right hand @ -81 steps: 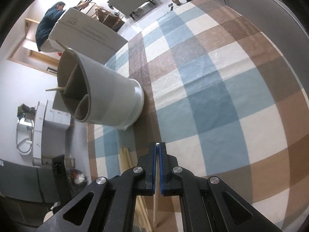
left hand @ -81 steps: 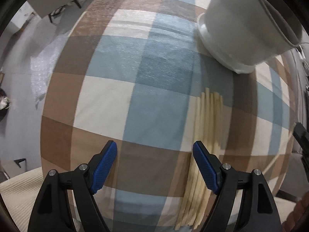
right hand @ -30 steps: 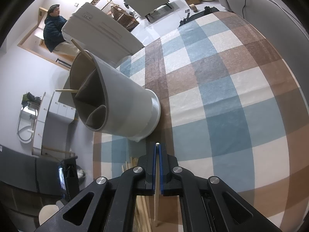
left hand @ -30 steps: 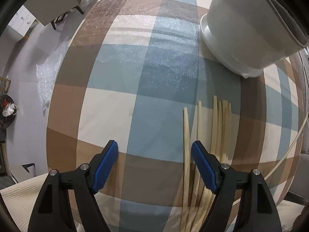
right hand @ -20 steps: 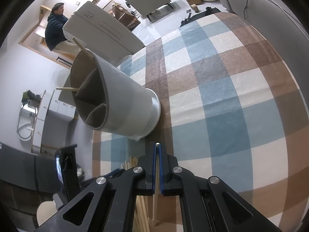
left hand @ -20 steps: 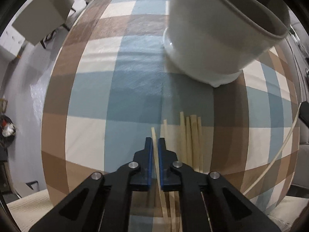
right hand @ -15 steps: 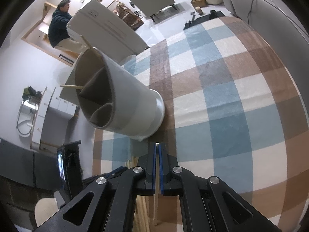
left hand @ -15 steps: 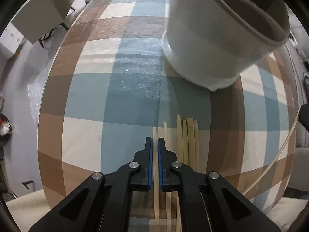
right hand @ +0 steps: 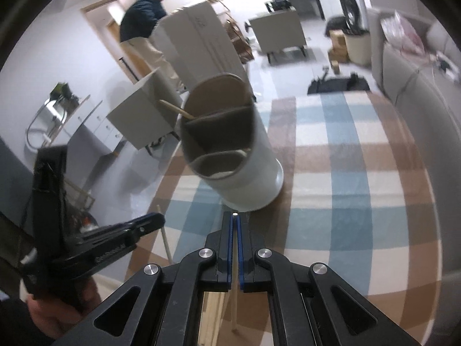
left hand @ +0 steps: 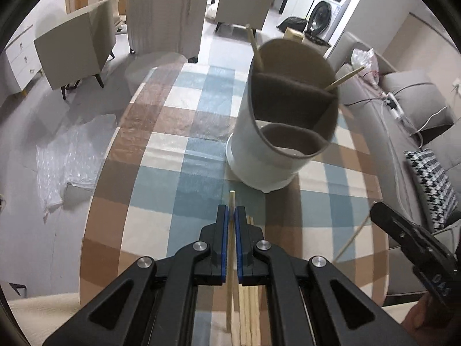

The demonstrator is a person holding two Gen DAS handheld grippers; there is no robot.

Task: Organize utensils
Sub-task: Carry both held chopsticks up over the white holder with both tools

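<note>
Above the checked table (left hand: 161,155), one chopstick (left hand: 231,230) was clamped in the closed left gripper (left hand: 231,216), another (right hand: 235,271) in the closed right gripper (right hand: 235,219), near the holder (left hand: 285,132).

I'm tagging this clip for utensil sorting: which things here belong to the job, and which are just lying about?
Belongs to the job:
- white divided cylindrical utensil holder
- pale wooden chopsticks lying on the checked tablecloth
- chopstick clamped in the left tool
- chopstick clamped in the right tool

Lying about:
- black-and-white houndstooth cushion
- washing machine
- tall cardboard box

Holder (left hand: 268,155) on table (left hand: 161,173), chopsticks (left hand: 250,311) before it
</note>
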